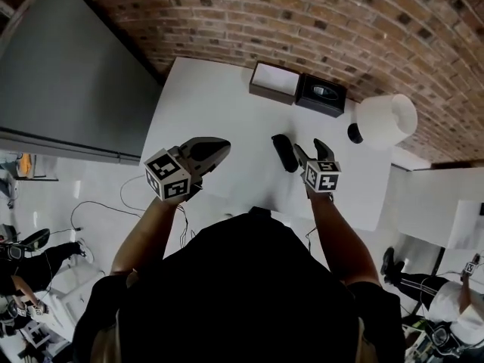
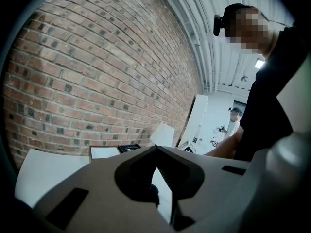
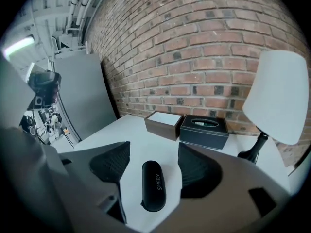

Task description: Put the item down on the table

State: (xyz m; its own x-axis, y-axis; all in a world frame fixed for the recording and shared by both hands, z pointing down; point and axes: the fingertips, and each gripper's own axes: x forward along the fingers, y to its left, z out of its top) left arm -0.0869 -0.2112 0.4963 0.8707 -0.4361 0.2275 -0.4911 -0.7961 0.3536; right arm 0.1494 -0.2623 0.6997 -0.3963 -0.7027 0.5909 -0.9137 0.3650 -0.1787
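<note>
1. The black oblong hard-shell case point(image 3: 153, 185) lies flat on the white bench point(image 1: 212, 104), near its front edge and right of centre. Nothing grips it, so the put-down looks done.
2. The step in hand, as judged, is getting clear of the case. The person would do best to draw the right tongs point(image 3: 154, 147) straight up and back with the jaws held wide, so that neither ribbed pad catches the case and slides or rolls it.
3. The right tongs stand well apart and hold nothing. In the right gripper view the case shows in the gap between the jaws, down on the bench and touching neither pad. In the head view it lies just left of them.
4. The left tongs point(image 2: 156, 148) are closed tip to tip with nothing seen between them, off to the left and away from the case.
5. At the far side, a brown open box point(image 1: 274, 82), a black tissue box point(image 1: 321, 94) and a white-shaded lamp point(image 1: 386, 121) stand well apart from the case.
</note>
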